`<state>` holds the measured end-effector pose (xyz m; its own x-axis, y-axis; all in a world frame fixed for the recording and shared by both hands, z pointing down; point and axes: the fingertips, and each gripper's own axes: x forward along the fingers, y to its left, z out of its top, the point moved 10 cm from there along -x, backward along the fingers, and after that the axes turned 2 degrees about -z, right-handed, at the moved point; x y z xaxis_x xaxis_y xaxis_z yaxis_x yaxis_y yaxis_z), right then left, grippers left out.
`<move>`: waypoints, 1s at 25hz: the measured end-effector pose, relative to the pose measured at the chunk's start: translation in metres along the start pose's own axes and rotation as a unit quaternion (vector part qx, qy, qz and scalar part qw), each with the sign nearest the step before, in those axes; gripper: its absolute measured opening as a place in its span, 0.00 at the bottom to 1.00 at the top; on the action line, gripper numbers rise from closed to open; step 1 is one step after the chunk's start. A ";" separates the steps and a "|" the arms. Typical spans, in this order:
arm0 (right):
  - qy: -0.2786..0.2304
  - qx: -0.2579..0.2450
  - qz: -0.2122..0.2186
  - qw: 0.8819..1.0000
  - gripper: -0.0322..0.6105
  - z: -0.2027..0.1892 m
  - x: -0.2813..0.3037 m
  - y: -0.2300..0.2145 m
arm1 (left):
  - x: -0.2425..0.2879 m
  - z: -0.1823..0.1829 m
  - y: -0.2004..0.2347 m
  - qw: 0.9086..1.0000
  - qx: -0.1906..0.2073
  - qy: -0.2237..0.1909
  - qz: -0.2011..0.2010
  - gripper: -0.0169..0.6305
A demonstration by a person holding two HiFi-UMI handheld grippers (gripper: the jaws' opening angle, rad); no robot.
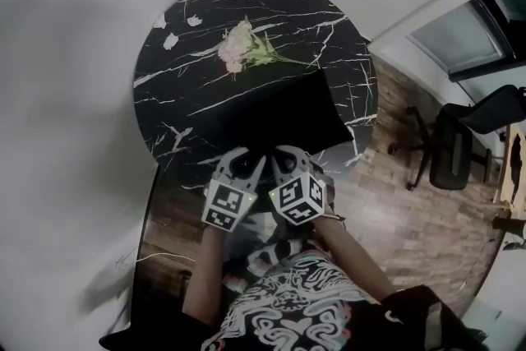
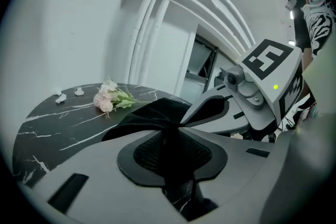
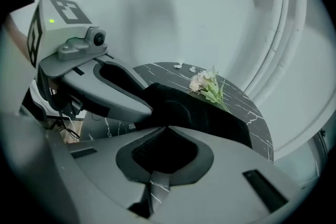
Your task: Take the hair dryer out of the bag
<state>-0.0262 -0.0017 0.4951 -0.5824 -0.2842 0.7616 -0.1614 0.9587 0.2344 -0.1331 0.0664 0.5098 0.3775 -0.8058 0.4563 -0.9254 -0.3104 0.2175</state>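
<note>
At the far left, pale wall (image 1: 66,94). Next, a round black marble table (image 1: 177,82) veined in white. Near its far left rim, two small white scraps (image 1: 171,40), well apart from everything else. Toward the far middle, a bunch of pale pink flowers (image 1: 242,48) lying flat, stems pointing right, near the far side of the black bag (image 1: 292,111).

Black bag spread on the near right part of the table, its near edge meeting both tools. Left gripper (image 1: 245,156) at the left of that edge — jaws narrow, pinched on a dark fold of the bag's fabric that runs down between the pads. Right gripper (image 1: 285,156) just beside it on the right, jaws together on the same edge. Black fabric at its tips, and a sliver of veined tabletop showing through the slot behind them. Both tools pointed down and away from the person, marker cubes turned up toward the head camera.

No sight of the hair dryer in any view — inside of the bag covered by its own cloth, so contents impossible to tell.

Below the tools, two forearms and a black-and-white patterned shirt (image 1: 296,308). Further right, wooden floor (image 1: 386,205). Then a black office chair (image 1: 450,148), well apart from the table.
</note>
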 end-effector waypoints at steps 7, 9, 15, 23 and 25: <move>-0.003 0.024 0.001 1.000 0.09 0.002 -0.005 -0.006 | -0.012 -0.003 0.011 1.000 0.000 0.002 0.002 0.23; -0.005 0.027 -0.002 1.000 0.09 0.002 -0.008 -0.009 | -0.012 -0.006 0.014 1.000 0.001 0.011 0.002 0.24; -0.011 0.073 -0.007 0.997 0.09 -0.004 -0.017 -0.022 | 0.003 -0.018 0.018 0.998 0.027 0.061 0.002 0.25; -0.022 0.120 -0.012 0.992 0.09 -0.004 -0.023 -0.042 | 0.039 -0.012 0.021 0.990 0.082 0.116 0.005 0.25; -0.023 0.124 -0.016 0.992 0.09 -0.003 -0.024 -0.047 | 0.048 -0.011 0.024 0.987 0.094 0.130 -0.003 0.25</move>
<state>-0.0022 -0.0400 0.4681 -0.6092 -0.3191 0.7260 -0.3681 0.9247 0.0976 -0.1365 0.0261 0.5464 0.3554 -0.6553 0.6665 -0.9041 -0.4220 0.0672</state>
